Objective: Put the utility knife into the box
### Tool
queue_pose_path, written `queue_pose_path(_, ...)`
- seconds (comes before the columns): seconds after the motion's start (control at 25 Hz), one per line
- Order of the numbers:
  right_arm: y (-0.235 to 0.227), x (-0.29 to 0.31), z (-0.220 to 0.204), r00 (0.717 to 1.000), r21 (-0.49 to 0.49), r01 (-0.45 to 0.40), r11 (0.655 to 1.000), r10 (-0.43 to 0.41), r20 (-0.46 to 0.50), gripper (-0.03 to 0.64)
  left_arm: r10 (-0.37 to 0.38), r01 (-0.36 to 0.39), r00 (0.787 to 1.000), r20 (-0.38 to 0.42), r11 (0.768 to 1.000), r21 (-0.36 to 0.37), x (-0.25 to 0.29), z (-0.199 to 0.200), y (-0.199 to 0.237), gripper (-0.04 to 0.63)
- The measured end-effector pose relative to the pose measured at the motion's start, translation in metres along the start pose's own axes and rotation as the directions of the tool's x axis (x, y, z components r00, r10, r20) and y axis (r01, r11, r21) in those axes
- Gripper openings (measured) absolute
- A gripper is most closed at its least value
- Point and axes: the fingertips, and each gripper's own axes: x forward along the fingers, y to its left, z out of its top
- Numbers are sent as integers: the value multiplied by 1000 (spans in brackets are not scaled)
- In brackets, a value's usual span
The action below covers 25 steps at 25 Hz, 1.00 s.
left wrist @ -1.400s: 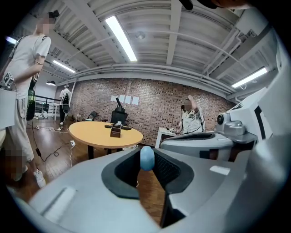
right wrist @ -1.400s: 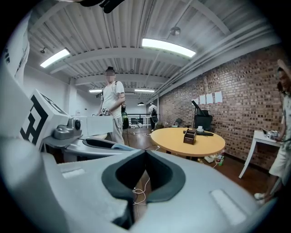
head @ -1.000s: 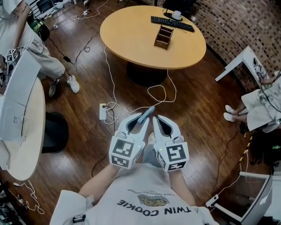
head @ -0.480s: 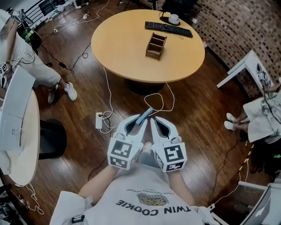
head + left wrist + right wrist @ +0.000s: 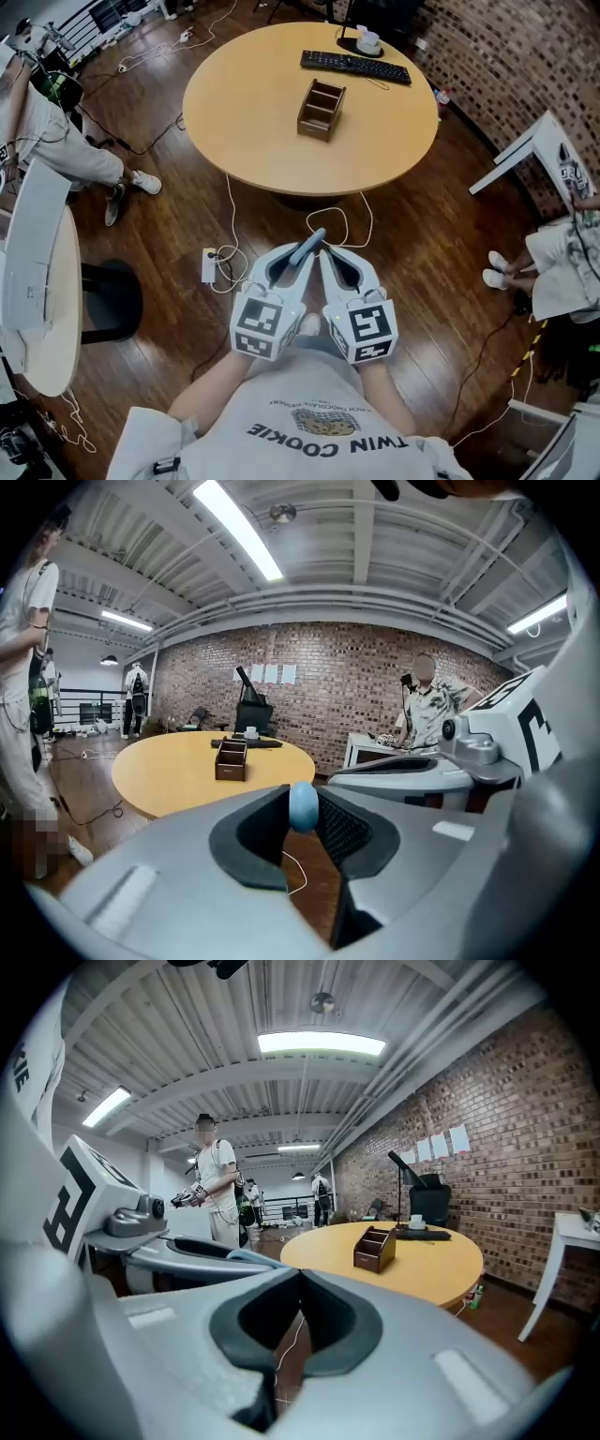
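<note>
Change: compared with a moment ago, the round table point(image 5: 234, 112) and the box point(image 5: 320, 110) sit lower in the head view, nearer to me. I am walking the rig towards them.
Left gripper point(image 5: 302, 255): closed on the utility knife point(image 5: 313, 239), whose blue-grey end pokes out past the jaw tips. The grip is the same as a moment ago.
Right gripper point(image 5: 330, 258): jaws together with nothing between them. It is just right of the left gripper, and their tips are close.
Knife location: in the left gripper, over the wooden floor and short of the table's near edge.
Box: brown, open-topped and divided, upright near the middle of the table. A keyboard point(image 5: 355, 67) and a cup point(image 5: 368, 41) lie at the far edge.
Meaning for task: this is only the carry stage. The gap to the box is closing, but nothing has been placed yet.
Next (my judgement): keep approaching until the box is within reach, then lower the knife into a compartment.
Risk: a white cable point(image 5: 339, 220) loops on the floor between me and the table, so I watch my footing.
</note>
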Motion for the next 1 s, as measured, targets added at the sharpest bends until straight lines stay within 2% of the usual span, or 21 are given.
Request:
queue_pose_path(0.16,-18,7,4,1000,4,-11,1000,11,4,2,12,-13,1000,9,1000,23,17,10,0,75)
queue_pose_path(0.56,-50,23,11,1000,1,-4,1000,4,15,2,9,-9,1000,12,1000,30,54,25,3,77)
queue_pose_path(1.0,-78,88,26,999,-20,35,999,-35,-2,2,-30,30,999,14,999,15,108,37,55,77)
